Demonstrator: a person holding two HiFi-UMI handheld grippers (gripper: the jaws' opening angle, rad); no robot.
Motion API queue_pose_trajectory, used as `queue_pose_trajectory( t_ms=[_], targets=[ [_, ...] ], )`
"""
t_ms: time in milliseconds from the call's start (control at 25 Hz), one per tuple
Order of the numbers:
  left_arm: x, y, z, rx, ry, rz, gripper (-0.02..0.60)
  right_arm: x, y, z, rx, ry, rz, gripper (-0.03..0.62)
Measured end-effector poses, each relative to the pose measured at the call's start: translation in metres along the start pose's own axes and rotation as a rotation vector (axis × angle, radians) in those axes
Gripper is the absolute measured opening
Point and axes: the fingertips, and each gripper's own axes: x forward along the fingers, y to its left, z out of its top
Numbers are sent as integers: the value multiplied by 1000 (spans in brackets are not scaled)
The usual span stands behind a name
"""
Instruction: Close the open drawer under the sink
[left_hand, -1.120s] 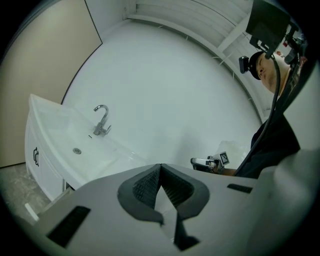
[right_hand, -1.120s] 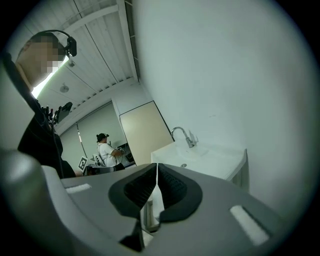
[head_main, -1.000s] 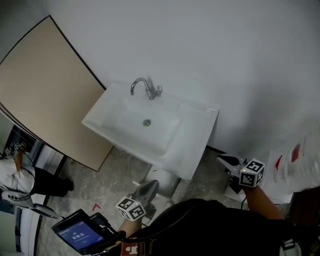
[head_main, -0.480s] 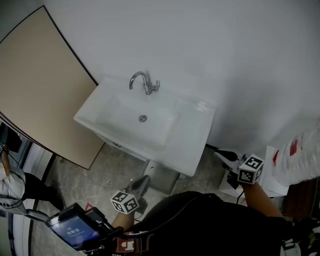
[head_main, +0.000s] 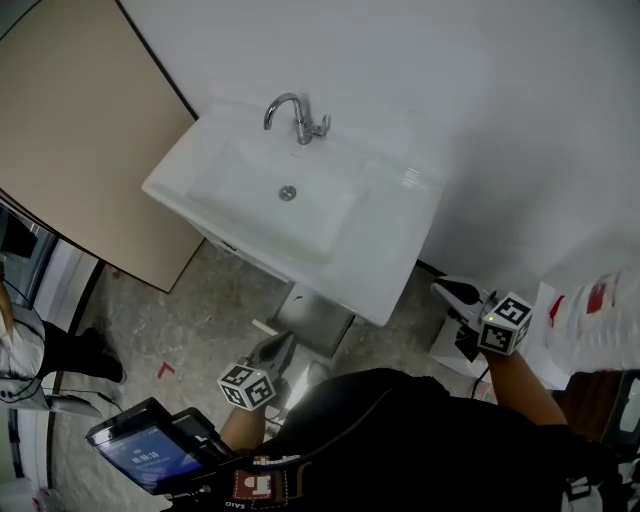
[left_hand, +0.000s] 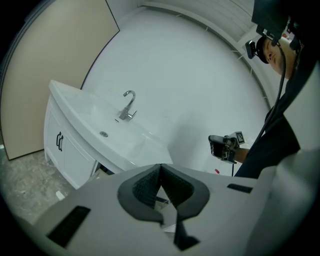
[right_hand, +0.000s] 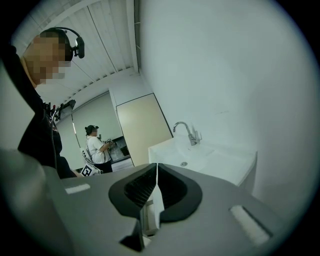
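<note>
Since a second ago the sink (head_main: 385, 255) has slid toward the top of the head view and our left gripper (head_main: 274, 350) has sunk lower, while our right gripper (head_main: 450, 292) has barely shifted at the right of the frame. We see the open drawer (head_main: 318, 318) jutting out from under the sink's front edge, just below the middle of the head view, its grey inside facing up. Our left gripper sits just to the lower left of the drawer; whether it touches the drawer we cannot tell. In the left gripper view its fingers (left_hand: 145, 186) are pressed together with nothing between them, and beyond them, at the left of the frame, stands the white cabinet (left_hand: 70, 155) with its black handle under the basin. Our right gripper points up and left from the right of the head view, well apart from the drawer, near the sink's right-hand corner. In the right gripper view its fingers (right_hand: 170, 187) also meet tip to tip and hold nothing. A chrome faucet (head_main: 297, 112) rises at the back of the sink against the white wall. A beige panel (head_main: 90, 130) fills the upper left of the head view, and a handheld screen (head_main: 140, 455) glows blue at the lower left. Another person (right_hand: 95, 147) stands in the background at the left of the right gripper view.
</note>
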Motion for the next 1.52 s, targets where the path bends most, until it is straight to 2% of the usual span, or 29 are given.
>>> queue_pose_trajectory(
  t_ms=[240, 600, 840, 1160, 1520],
  targets=[
    [-4, 16, -26, -22, 41, 41, 1, 15, 3, -5, 0, 8, 16, 3],
    [-10, 53, -58, -28, 98, 80, 0, 39, 1, -16, 31, 0, -14, 3],
    [-13, 88, -75, -29, 124, 128, 0, 60, 1, -29, 14, -5, -29, 3],
    [-15, 123, -109, -33, 194, 169, 0, 93, 35, -66, 29, 42, 45, 3],
    [0, 158, -150, 2, 269, 208, 2, 113, 49, -117, 11, 143, 99, 3]
  ],
)
